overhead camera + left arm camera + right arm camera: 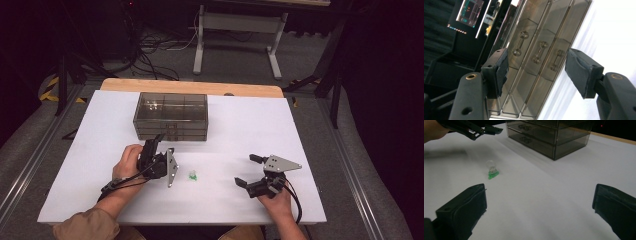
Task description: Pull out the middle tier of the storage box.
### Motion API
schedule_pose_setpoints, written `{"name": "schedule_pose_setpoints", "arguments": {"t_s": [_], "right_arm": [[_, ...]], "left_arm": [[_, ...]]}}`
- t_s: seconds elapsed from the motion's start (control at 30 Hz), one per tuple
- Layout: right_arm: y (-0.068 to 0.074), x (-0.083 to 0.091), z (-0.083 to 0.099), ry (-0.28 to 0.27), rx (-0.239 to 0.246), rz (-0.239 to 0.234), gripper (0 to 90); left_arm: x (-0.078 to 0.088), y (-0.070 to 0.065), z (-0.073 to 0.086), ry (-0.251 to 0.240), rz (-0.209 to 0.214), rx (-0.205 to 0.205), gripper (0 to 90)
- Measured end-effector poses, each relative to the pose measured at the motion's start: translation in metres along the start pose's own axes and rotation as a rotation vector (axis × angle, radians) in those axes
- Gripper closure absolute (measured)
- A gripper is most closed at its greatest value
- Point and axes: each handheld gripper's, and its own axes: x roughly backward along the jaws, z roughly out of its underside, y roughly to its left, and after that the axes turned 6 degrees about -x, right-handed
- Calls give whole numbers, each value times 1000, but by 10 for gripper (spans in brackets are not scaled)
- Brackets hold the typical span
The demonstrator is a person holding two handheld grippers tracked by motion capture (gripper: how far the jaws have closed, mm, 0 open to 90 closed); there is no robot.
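Partly, the scene kept things back: the left gripper (159, 141) was rolled onto its side in the high view, so its jaw tips showed poorly there against the dark front of the smoky transparent plastic three-drawer box (171, 116), and the drawers' contents could not be made out. The small clear object on a green base (192, 175) was too tiny to identify; in the right gripper view (491, 170) it looked like a glassy rounded top on a bright green foot, standing upright.

On the white table sheet (240, 125), the drawer box stood at about 12 o'clock from the left gripper and just beyond it. In the left gripper view the box (536, 52) appeared tilted, with three small dumbbell-shaped drawer handles (539, 52) seen between the jaws. The left gripper (536, 70) had its padded jaws parted, with nothing pressed between them and the handles lying farther off.

The green-based object lay on the sheet between the two grippers, at roughly 4 o'clock from the left gripper and 9 o'clock from the right gripper (250, 170), apart from both. The right gripper (539, 202) stood wide open over bare sheet, holding nothing.
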Motion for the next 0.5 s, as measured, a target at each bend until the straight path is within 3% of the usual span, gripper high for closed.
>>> {"name": "schedule_pose_setpoints", "arguments": {"t_s": [0.2, 0.5], "right_arm": [[0, 0, 0, 2, -2, -1, 0], [0, 0, 0, 2, -4, -2, 0]], "left_arm": [[-2, -7, -3, 35, -58, -76, 378], [-7, -14, -6, 71, -106, -157, 404]]}}
